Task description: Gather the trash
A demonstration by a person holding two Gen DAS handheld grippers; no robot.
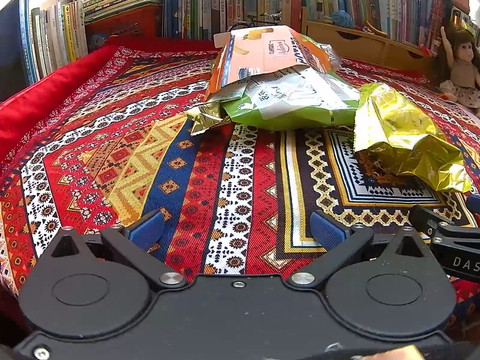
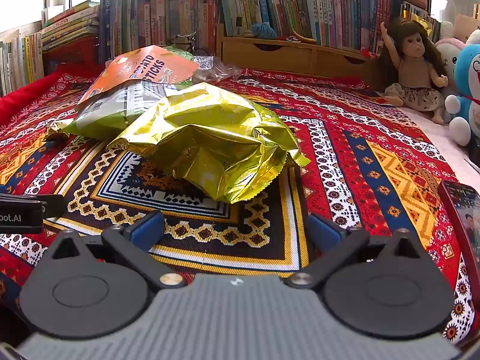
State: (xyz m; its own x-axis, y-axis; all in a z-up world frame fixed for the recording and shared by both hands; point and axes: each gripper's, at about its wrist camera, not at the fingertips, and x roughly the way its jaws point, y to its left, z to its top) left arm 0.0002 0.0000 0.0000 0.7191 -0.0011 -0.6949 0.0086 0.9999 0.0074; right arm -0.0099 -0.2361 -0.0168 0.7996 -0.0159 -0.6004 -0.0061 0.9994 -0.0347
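While both the left gripper (image 1: 237, 231) and right gripper (image 2: 237, 229) gape wide and empty, nothing looks collected: gold wrapper (image 2: 210, 141) at twelve o'clock, orange bag (image 2: 144, 69) at eleven, both on the cloth (image 2: 375, 156).

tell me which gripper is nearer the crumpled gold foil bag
Right. The right gripper is open with the gold foil bag just ahead of its fingers. The left gripper, also open, has the bag ahead and off to its right.
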